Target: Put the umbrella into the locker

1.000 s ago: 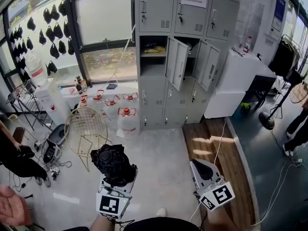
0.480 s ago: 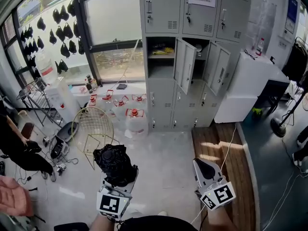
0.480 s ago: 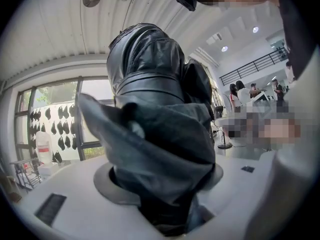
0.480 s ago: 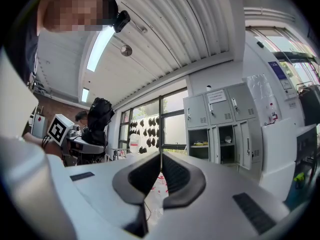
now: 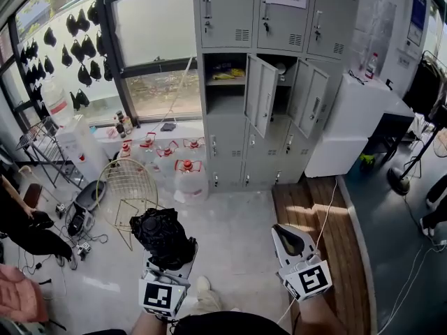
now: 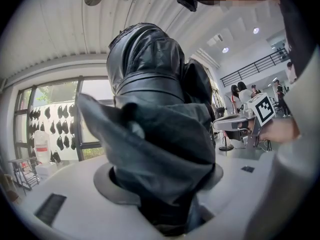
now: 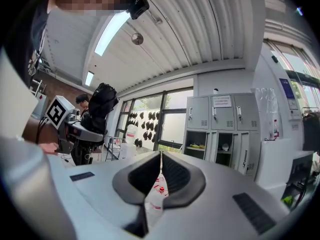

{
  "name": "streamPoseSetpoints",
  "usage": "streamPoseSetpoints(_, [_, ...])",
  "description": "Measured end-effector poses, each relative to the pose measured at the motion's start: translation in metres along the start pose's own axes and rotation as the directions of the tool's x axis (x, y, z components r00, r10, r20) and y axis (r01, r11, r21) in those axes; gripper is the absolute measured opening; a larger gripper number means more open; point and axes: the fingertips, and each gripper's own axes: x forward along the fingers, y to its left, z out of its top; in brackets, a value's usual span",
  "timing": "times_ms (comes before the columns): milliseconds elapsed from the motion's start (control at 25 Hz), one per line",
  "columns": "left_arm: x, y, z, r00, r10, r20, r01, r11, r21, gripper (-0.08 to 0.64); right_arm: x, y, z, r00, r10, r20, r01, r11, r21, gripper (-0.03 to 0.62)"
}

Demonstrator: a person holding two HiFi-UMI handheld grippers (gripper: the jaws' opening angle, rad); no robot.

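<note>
- L gripper [image 6: 165, 211] is clamping the umbrella [image 6: 150, 99] by its lower part; the folded black umbrella is standing up betw. the jaws.
- R gripper [image 7: 159, 176] is carrying nothing, jaws together w/ only a thin slit.
- Both are facing the locker [image 5: 227, 128], well apart from it; two doors [image 5: 260, 93] are hanging open.

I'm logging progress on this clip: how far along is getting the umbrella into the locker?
Done: the umbrella is clamped in the left gripper. In hand: it is held out front, with a stretch of floor between it and the locker, whose middle doors stand open. Left: reaching an open compartment and setting it inside. The right gripper is shut and empty.
</note>
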Motion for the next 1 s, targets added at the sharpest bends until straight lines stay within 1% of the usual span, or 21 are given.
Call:
streamPoseSetpoints(80, [0.003,0.003,-0.001,1.0,-0.014,-0.001,0.014,1.0,-0.005,0.267,0.007,0.003,-0.002,1.0,0.01,-0.005,-0.01,1.0,0.021,0.032])
streamPoseSetpoints(200, [0.009,0.011,0.001,0.999,-0.022,0.025,0.023,0.999,-0.023,0.267,0.02,0.008,0.001,1.0,0.016,-0.007,-0.016,1.0,0.015,0.032])
streamPoseSetpoints(360, [0.018,0.024,-0.002,0.999,-0.04,0.032,0.04,0.999,-0.009,0.268,0.041,0.013,0.002,1.0,0.018,-0.004,-0.018,1.0,0.021,0.032])
streamPoseSetpoints(480, [0.028,0.036,-0.002,0.998,-0.054,0.035,0.054,0.998,-0.015,0.267,0.058,0.015,0.004,1.0,0.016,-0.003,-0.016,1.0,0.019,0.032])
streamPoseSetpoints(560, [0.036,0.045,-0.002,0.998,-0.06,0.033,0.06,0.998,-0.012,0.267,0.069,0.013,0.006,1.0,0.011,-0.001,-0.011,1.0,0.022,0.032])
streamPoseSetpoints(680, [0.05,0.06,-0.002,0.997,-0.069,0.015,0.069,0.997,0.016,0.268,0.086,0.007,0.007,1.0,0.004,-0.007,-0.003,1.0,0.029,0.032])
streamPoseSetpoints(840, [0.069,0.076,-0.004,0.997,-0.075,0.022,0.075,0.997,0.005,0.267,0.107,0.002,0.005,1.0,0.001,-0.01,-0.001,0.999,0.033,0.032])
streamPoseSetpoints(1000, [0.087,0.091,-0.008,0.996,-0.088,0.005,0.088,0.996,0.011,0.268,0.127,-0.004,0.003,1.0,-0.002,-0.016,0.003,0.999,0.037,0.032])
